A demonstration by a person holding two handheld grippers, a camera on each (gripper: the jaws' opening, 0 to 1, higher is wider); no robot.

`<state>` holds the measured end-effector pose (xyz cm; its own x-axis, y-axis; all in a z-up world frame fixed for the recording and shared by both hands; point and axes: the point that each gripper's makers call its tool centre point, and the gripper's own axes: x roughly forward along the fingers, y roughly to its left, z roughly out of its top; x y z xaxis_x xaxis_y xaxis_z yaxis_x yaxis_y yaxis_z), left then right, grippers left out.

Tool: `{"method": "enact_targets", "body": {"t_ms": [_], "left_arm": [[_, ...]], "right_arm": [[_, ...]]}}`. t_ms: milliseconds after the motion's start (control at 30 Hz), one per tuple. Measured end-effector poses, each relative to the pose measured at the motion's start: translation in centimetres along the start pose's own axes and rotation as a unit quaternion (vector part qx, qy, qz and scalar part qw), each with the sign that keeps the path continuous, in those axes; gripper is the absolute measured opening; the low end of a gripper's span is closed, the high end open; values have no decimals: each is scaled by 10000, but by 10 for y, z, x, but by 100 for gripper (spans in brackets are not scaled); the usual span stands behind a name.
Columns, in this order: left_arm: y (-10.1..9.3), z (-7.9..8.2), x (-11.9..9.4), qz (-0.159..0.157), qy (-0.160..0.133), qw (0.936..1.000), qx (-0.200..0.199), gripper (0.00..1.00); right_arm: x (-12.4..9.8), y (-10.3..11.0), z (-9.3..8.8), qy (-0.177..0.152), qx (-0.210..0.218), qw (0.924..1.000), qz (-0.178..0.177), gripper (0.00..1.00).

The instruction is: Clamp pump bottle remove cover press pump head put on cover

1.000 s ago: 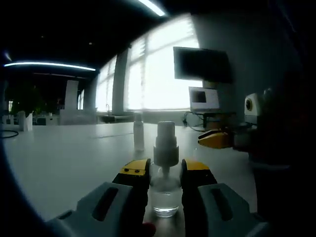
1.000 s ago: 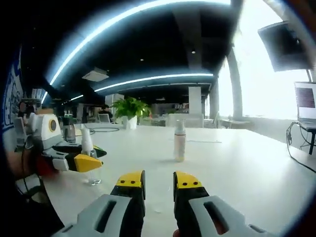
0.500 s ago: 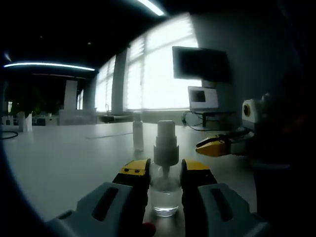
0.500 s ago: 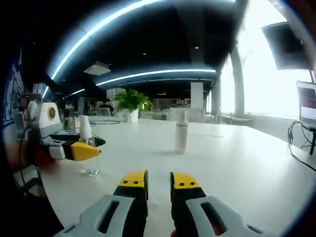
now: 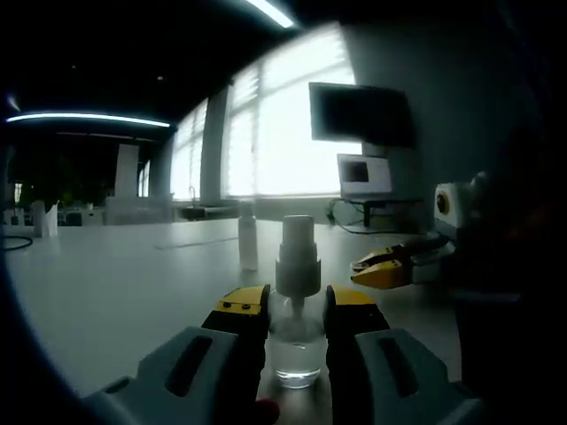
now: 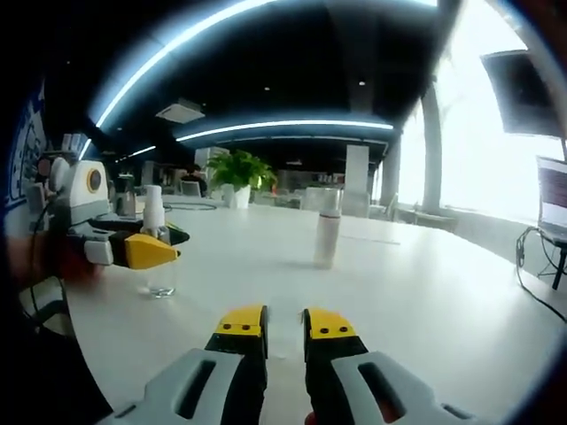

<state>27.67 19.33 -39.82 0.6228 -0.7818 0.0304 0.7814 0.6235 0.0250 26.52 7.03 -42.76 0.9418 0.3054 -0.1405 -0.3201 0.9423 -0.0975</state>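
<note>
A small clear pump bottle with a white pump head stands on the white table. My left gripper is shut on its body, one yellow-tipped jaw on each side. From the right gripper view the same bottle stands at the left, held by the left gripper, its pump head bare on top. My right gripper hovers low over the table with a narrow gap between its jaws and nothing in it. It appears in the left gripper view as the right gripper, right of the bottle and apart from it.
A slim pale bottle with a clear cap stands upright farther back on the table, also seen as the slim bottle. A laptop and cables sit at the table's far end below a wall screen. A potted plant stands behind.
The right gripper's jaws have drawn a little closer together, and it has shifted slightly lower and nearer the held bottle. The left gripper and bottle have stayed still.
</note>
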Motion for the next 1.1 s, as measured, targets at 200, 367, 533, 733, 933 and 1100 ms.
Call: {"method": "enact_targets", "body": {"t_ms": [200,367,533,733,933,1100], "left_arm": [[0,0,0,2,3,10000,7,16],[0,0,0,7,6,10000,5,16],[0,0,-1,16,12,10000,-8,16],[0,0,-1,17,14,10000,-8,16],[1,-1,-1,16,13,10000,-9,16],[1,-1,-1,17,12,10000,-6,16]], "right_arm": [[0,-1,1,-26,122,9999,21,11],[0,-2,2,-29,229,9997,40,11],[0,0,1,-15,214,9997,72,11],[0,1,2,-48,262,9996,100,10],[-1,2,5,-88,182,9997,130,10],[-2,4,15,-172,194,9995,195,10]]}}
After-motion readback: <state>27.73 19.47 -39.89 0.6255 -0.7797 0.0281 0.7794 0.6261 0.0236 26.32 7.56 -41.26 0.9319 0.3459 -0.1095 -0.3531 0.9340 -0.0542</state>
